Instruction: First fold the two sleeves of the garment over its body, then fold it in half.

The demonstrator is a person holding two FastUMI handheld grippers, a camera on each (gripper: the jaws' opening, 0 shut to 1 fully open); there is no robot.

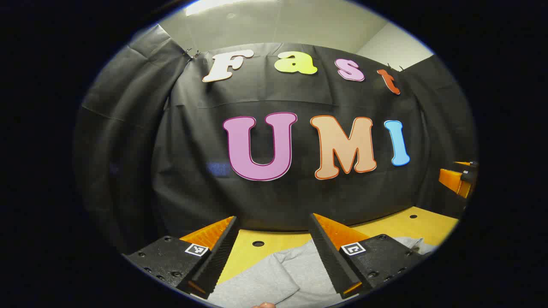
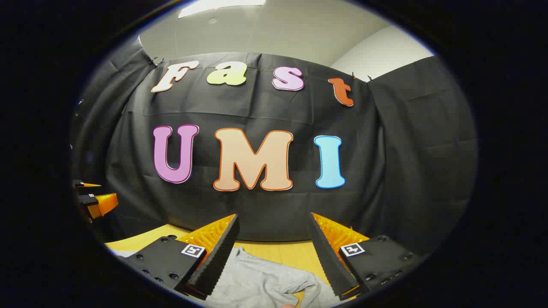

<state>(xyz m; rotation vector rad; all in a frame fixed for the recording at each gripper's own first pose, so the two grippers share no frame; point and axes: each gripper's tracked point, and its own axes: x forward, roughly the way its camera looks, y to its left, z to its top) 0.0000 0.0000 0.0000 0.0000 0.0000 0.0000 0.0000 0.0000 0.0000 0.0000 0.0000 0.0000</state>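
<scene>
The garment [image 1: 274,273], a grey one, is seen at 6 o'clock in the left gripper view, spread on the yellow tabletop [image 1: 252,254]. Its far edge runs from about 7 o'clock, between the fingers, out past the right finger toward 4 o'clock, where a wrinkled corner ends short of the tabletop's rim. A folded flap with a straight edge is seen low in the gap. In the right gripper view the garment [image 2: 257,282] lies again at 6 o'clock, its far edge creased and bunched near 5 o'clock, with bare tabletop [image 2: 282,252] beyond it up to the wall.

The left tongs [image 1: 274,252] are held spread, nothing pinched, above the cloth; whether they touch it cannot be told. The right tongs [image 2: 272,256] are likewise spread with nothing between the fingers, over the garment's far edge.

Bare tabletop is left beyond the garment in the left gripper view: a strip between the fingers and a wider patch at 4 o'clock, with small round holes [image 1: 258,243] in it. The tabletop's far rim meets the black cloth wall [image 1: 192,171] closely, so little room is given forward. The other gripper is seen at 3 o'clock in the left gripper view and at 9 o'clock in the right gripper view, well apart from the near tongs.
</scene>
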